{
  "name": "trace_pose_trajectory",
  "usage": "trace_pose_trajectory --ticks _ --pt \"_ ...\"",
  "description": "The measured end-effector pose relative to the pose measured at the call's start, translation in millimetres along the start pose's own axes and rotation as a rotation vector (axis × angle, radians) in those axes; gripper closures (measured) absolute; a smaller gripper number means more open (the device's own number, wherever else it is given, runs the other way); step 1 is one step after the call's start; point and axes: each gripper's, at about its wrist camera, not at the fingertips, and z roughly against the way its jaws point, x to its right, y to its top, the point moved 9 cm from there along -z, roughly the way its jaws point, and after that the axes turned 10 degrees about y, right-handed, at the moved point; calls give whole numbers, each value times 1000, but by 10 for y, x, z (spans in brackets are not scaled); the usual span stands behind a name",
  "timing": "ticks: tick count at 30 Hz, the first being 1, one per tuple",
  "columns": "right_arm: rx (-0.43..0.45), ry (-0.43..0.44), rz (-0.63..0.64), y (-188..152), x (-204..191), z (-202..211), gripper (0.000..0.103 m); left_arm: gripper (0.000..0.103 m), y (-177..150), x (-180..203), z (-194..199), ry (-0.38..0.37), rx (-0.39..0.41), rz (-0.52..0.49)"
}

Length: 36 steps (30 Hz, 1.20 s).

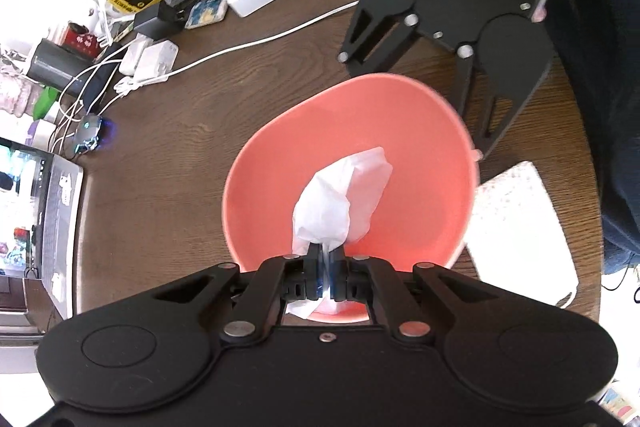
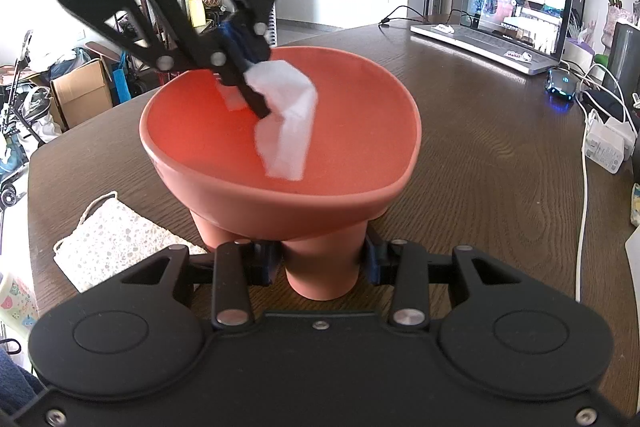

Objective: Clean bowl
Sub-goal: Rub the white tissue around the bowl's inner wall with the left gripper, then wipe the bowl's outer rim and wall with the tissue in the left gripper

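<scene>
The coral bowl fills the middle of the frame above the wooden worktop. The right gripper has its fingers clamped on the bowl's foot. The left gripper pinches a white tissue against the bowl's inside.

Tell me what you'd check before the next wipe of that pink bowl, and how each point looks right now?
1. Left tool gripping the white tissue: ok, fingers shut on it.
2. Tissue inside the bowl: ok, it hangs over the inner wall.
3. Right tool steadying the bowl's stem: ok, a finger on each side; firm contact cannot tell.
4. Bowl resting on the table: cannot tell, it looks tilted.
5. Sponge clear of the wiping: ok, beside the bowl.
6. Dirt left inside: cannot tell.
</scene>
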Motion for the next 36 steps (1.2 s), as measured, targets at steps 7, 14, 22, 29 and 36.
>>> trace_pose_trajectory --ticks 7,14,22,29,36 --pt "0 0 2 2 7 3 59 100 112 165 50 -26 40 -17" --pt "0 0 5 -14 -42 36 60 100 249 32 67 37 88 -11" --pt "0 -2 7 -7 -61 38 60 100 128 -429 245 175 87 63" --pt "-1 -3 6 -8 -66 28 60 100 -176 -710 74 182 22 157" --pt "-2 -3 0 -21 -75 38 60 100 -581 -722 -155 152 -30 273"
